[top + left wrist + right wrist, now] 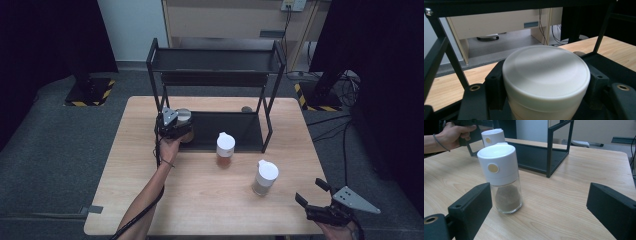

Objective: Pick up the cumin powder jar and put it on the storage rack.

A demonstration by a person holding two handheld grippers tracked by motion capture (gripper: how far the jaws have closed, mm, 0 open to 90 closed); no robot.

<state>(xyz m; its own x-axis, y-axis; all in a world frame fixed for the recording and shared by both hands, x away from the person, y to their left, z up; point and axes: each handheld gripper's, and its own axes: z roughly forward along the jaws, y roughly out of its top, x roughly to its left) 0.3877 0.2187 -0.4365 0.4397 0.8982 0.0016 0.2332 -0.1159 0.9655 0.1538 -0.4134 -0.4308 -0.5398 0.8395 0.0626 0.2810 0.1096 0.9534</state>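
1. Held jar (pixel 546 82) — white-lidded, pinched between the jaws of my left gripper (pixel 175 127); it sits at the left front of the rack's (pixel 215 67) lower shelf (pixel 240 131), under the top tier. In the left gripper view the pads press on the jar's sides just below the lid.
2. Risk at the jar: I cannot tell whether its base rests on the shelf yet. If I let go while it hangs above the shelf or is tilted, I judge it would drop and tip.
3. Risk at the rack: the left post (pixel 451 60) stands close beside my left gripper. A careless pull-back could knock the frame and shift the whole rack on the table (pixel 150 200).
4. Middle shaker (pixel 225 149) — upright on the table just in front of the shelf, near my left forearm; a wide sweep on the way out could topple it.
5. Near shaker (pixel 500 177) — upright, ahead of my right gripper (pixel 313 196), whose jaws stand spread with nothing between them. Closing too high — on the smooth white cap — may let it slip.
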